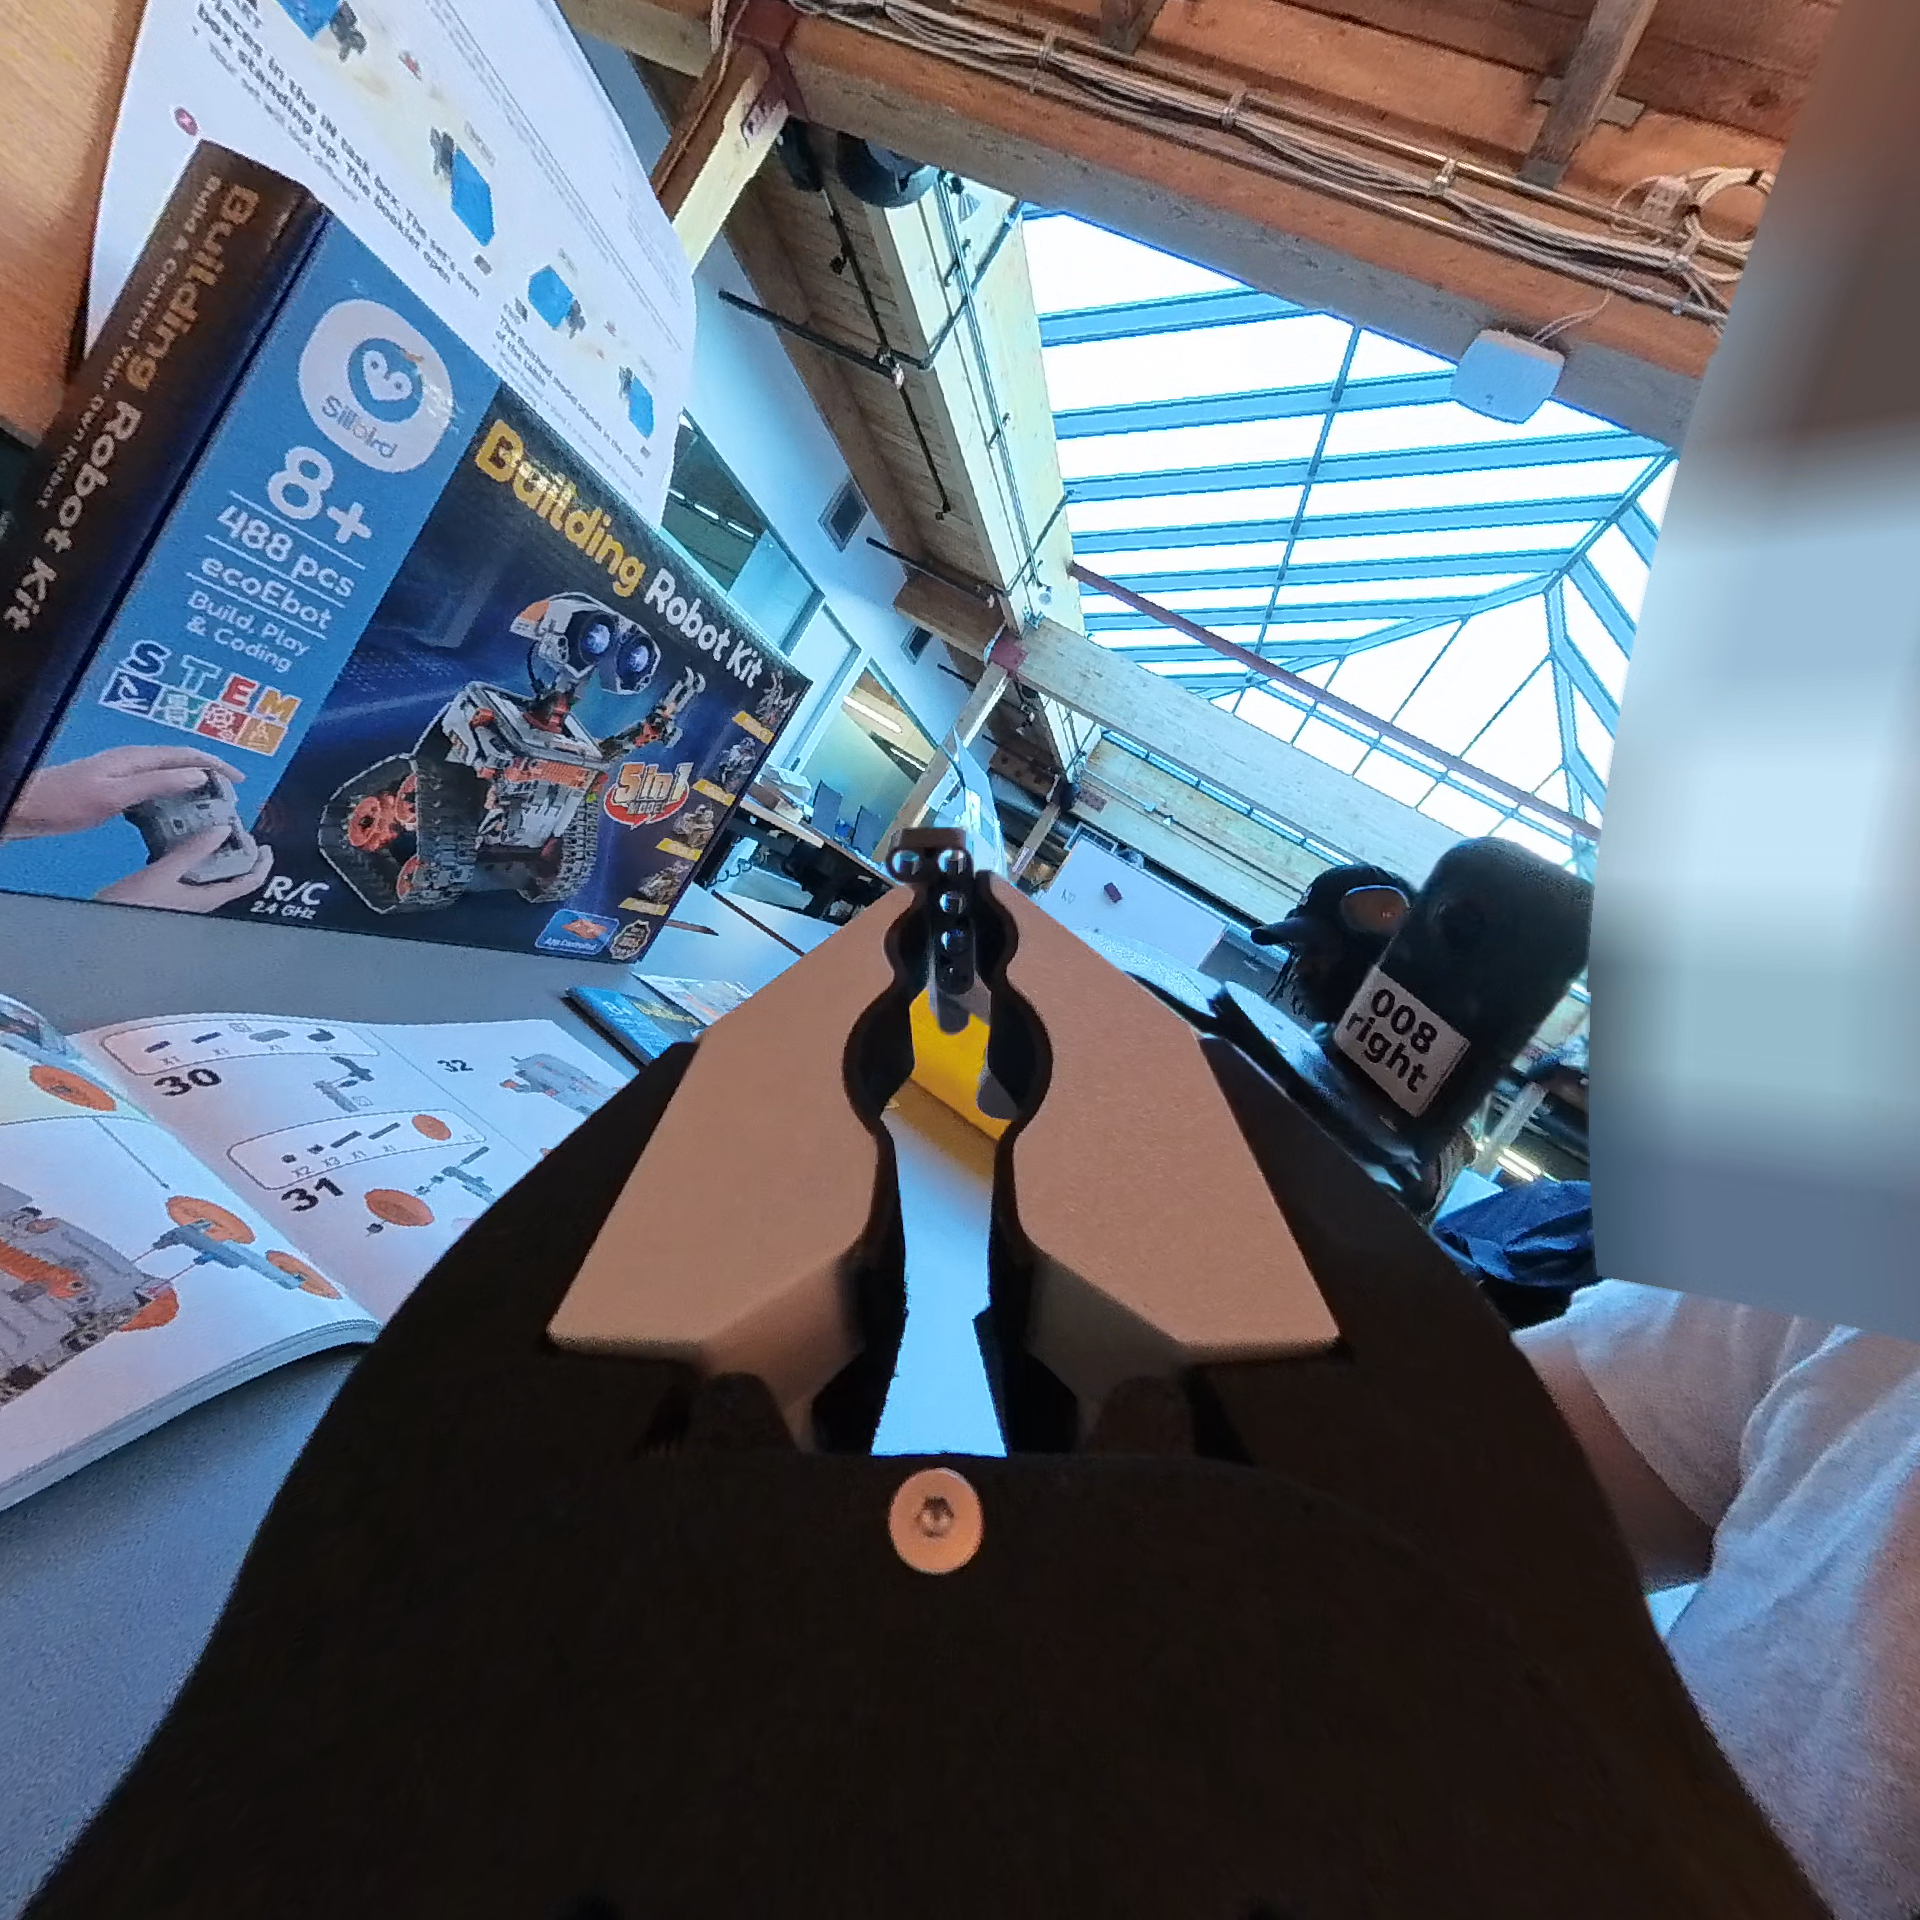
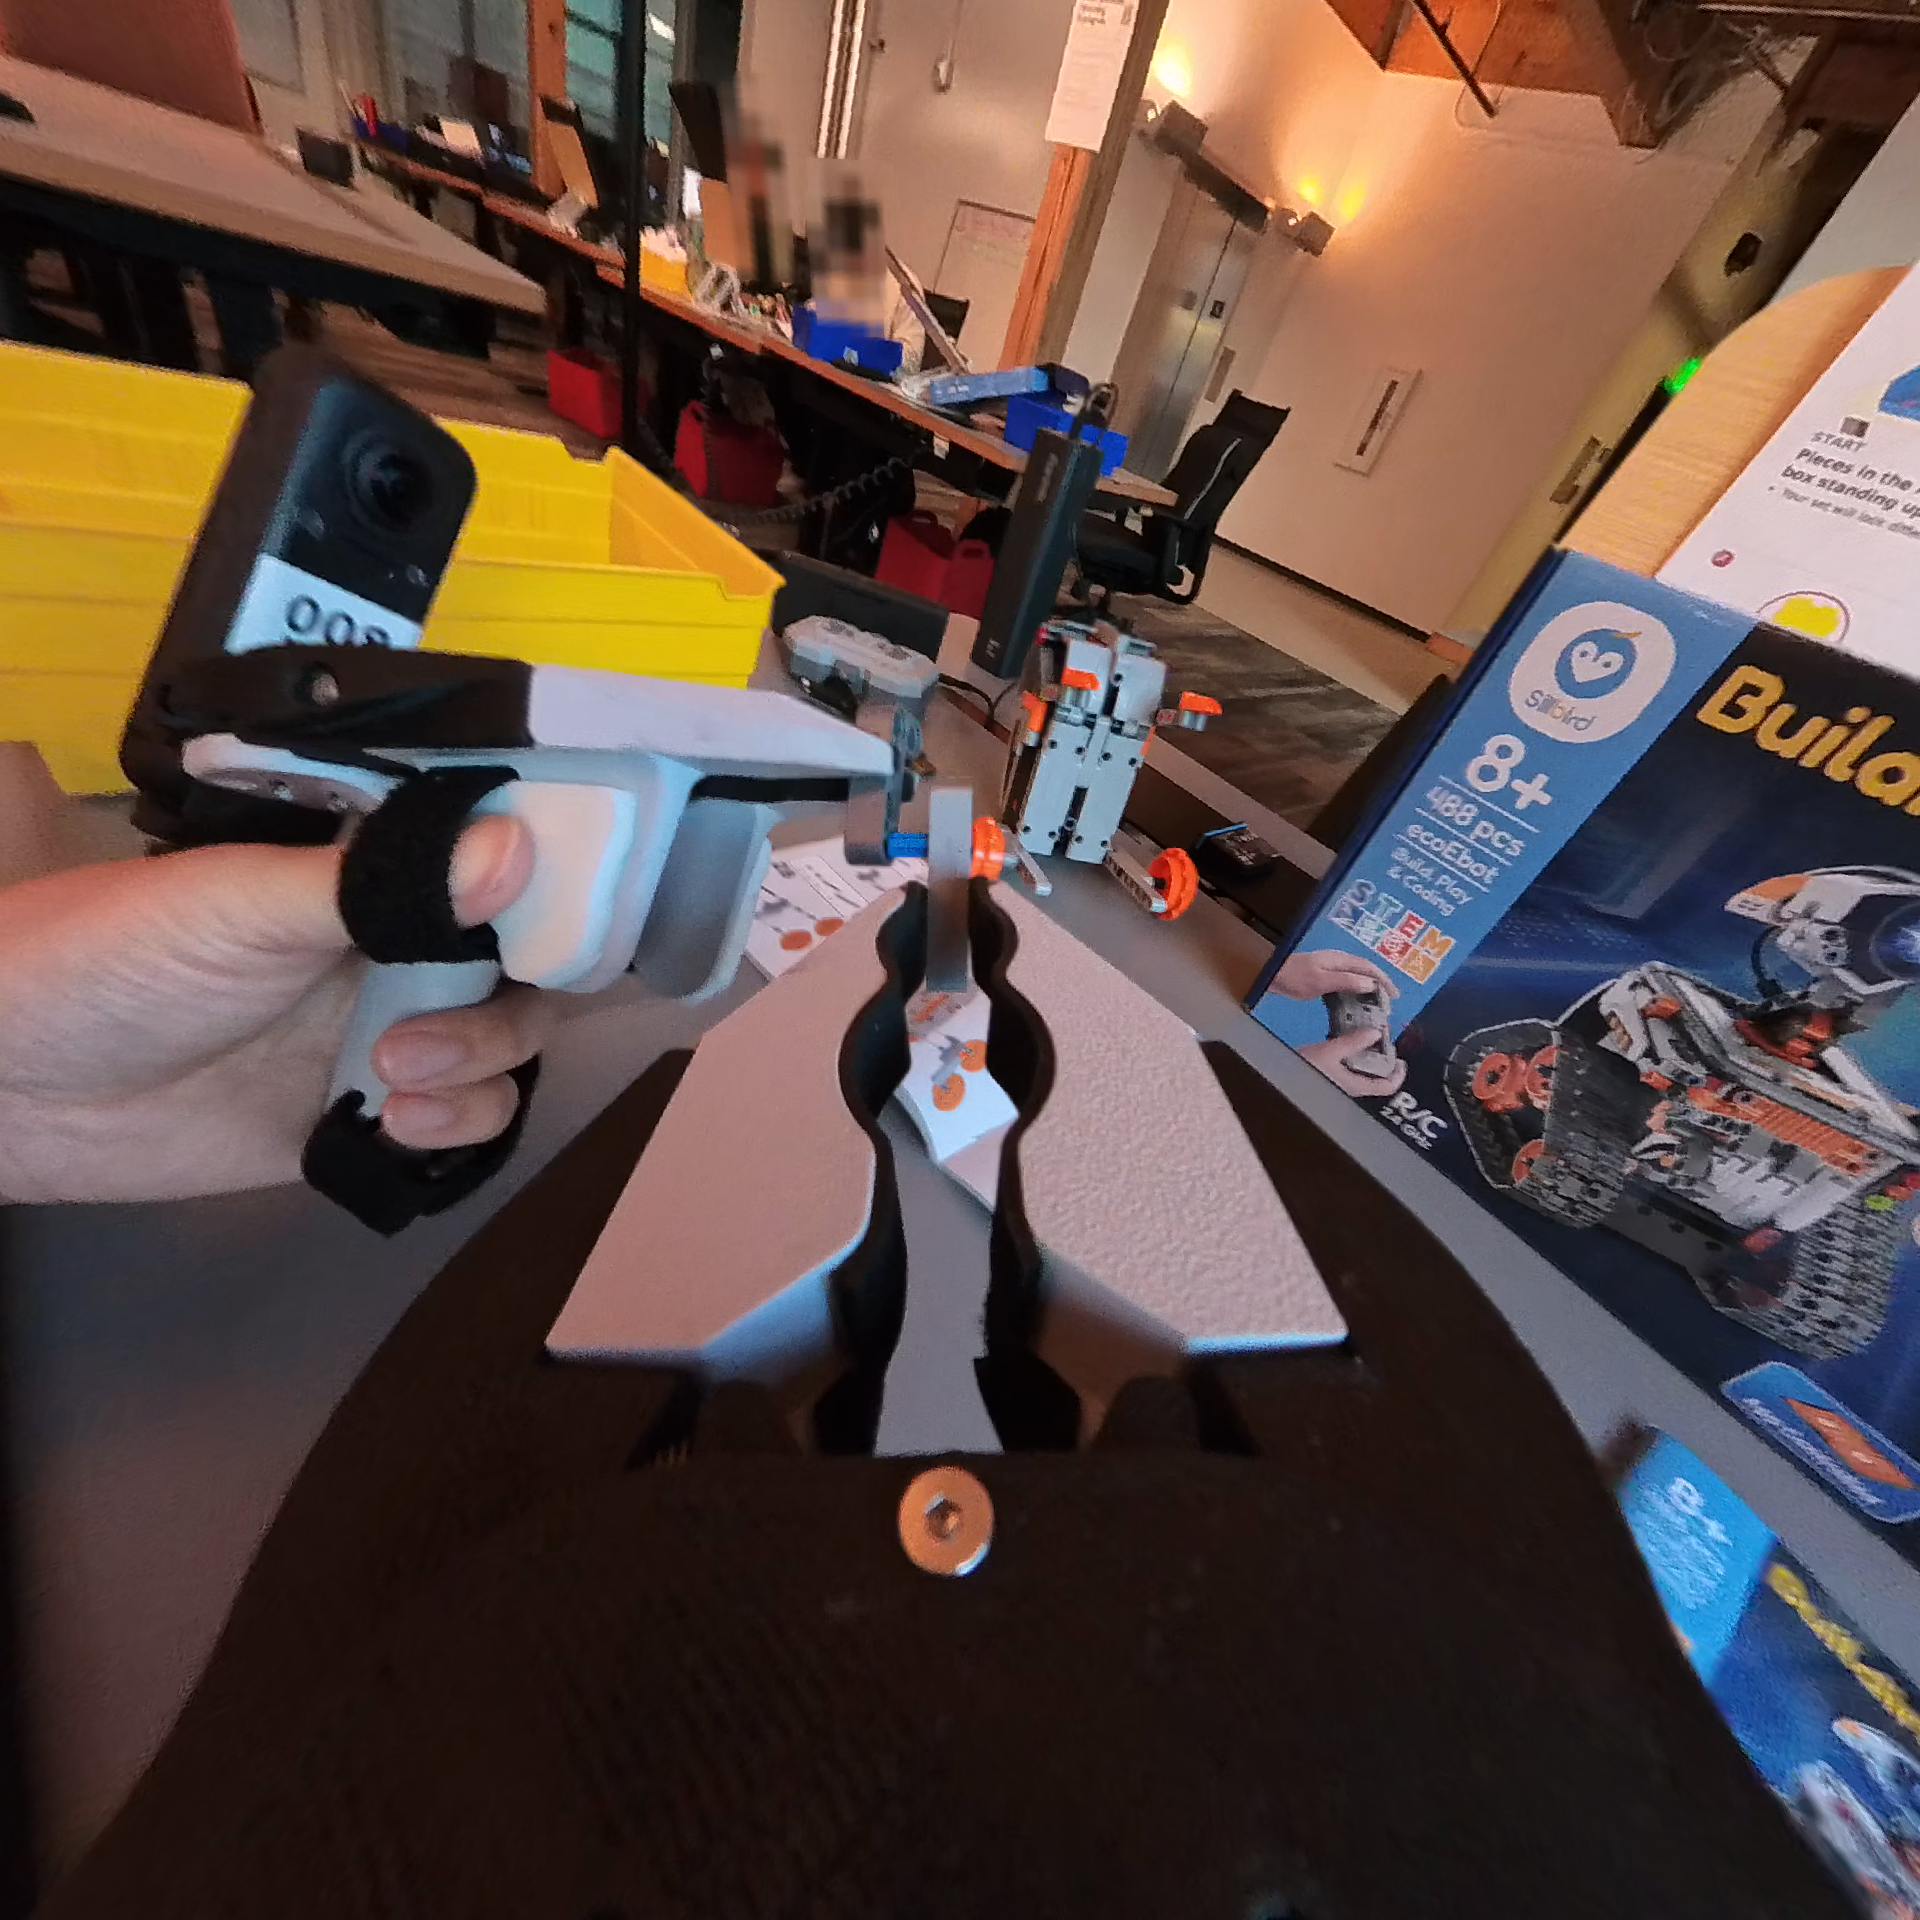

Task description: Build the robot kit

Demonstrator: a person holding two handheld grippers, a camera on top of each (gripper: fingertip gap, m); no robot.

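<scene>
We see the grey table [image 2: 187, 1351] first, with a row of yellow bins [image 2: 582, 561] at ten o'clock in the right wrist view and a big blue toy box [image 2: 1621, 935] standing upright at three o'clock, its picture face turned to us, likely as a reference. An open instruction booklet [image 1: 208, 1164] lies flat at nine o'clock in the left wrist view, pages up where both cameras can read them. A half-built grey and orange model [image 2: 1091, 748] stands at twelve o'clock, past both tools.

The left gripper [image 2: 883, 769], held pistol-style in a hand [image 2: 156, 997], comes in from nine o'clock, roughly level. Its jaws are pinched on a dark grey beam [image 1: 945, 914], whose long axis seems to run along the fingers and up in its own view, studs facing the camera; a blue pin [image 2: 906, 844] sticks out of it toward three o'clock.

The right gripper [image 2: 948, 914] is clamped on a light grey plate [image 2: 948, 894], held upright on edge, long axis twelve to six. An orange knob [image 2: 987, 847] sits on its far side. The blue pin meets the plate; whether it is seated we cannot tell, as the joint is small and blurred. Both parts are held above the table, off the booklet, so each tool can brace one piece.
</scene>
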